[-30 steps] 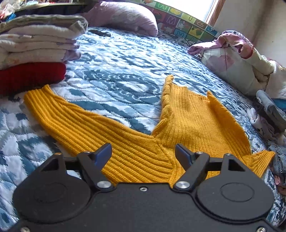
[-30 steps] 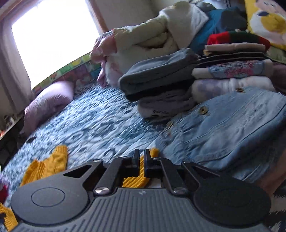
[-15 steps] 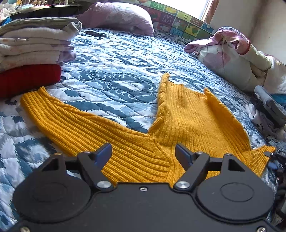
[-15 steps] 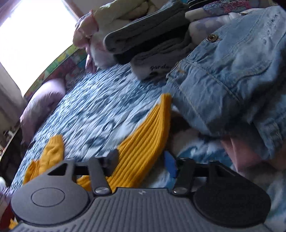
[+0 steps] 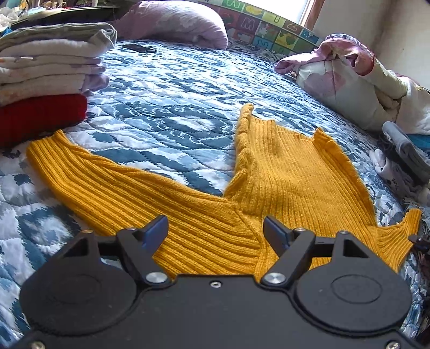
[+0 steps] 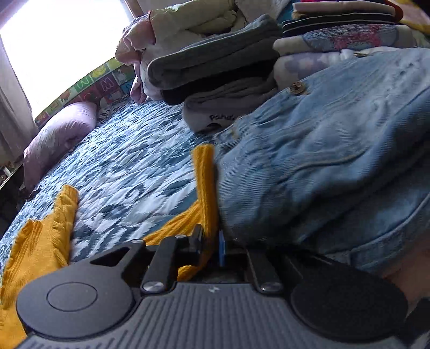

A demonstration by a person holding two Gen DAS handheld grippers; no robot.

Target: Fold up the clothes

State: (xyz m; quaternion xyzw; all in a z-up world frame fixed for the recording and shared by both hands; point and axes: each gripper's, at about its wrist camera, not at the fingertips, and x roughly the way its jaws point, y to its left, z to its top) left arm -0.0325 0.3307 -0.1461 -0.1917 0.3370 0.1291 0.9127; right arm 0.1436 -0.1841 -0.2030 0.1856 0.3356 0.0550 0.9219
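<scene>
Sweater [image 5: 282, 177], yellow ribbed knit, lies flat on the bed [image 5: 166, 80]. Right tool [image 6: 211, 243] has just closed, pinching the sleeve [image 6: 205, 182] running ahead of it; left tool [image 5: 215, 228] hovers wide above the near sleeve's shoulder.

A lived-in bedroom at home: ahead of the left gripper [image 5: 215, 231] spreads a bed under a blue-and-white quilted bedspread [image 5: 166, 88], with a lilac pillow [image 5: 177, 22] at its far end and a bright window [image 6: 53, 45] beyond. Along the far edge runs a children's alphabet play mat [image 5: 258, 25], and a dark phone [image 5: 139, 48] lies on the quilt. Stacks of folded clothes [image 5: 48, 67] sit to that gripper's left, rumpled bedding [image 5: 346, 80] to its right, and a denim jacket [image 6: 336, 150] lies just beyond the right gripper [image 6: 211, 243].
</scene>
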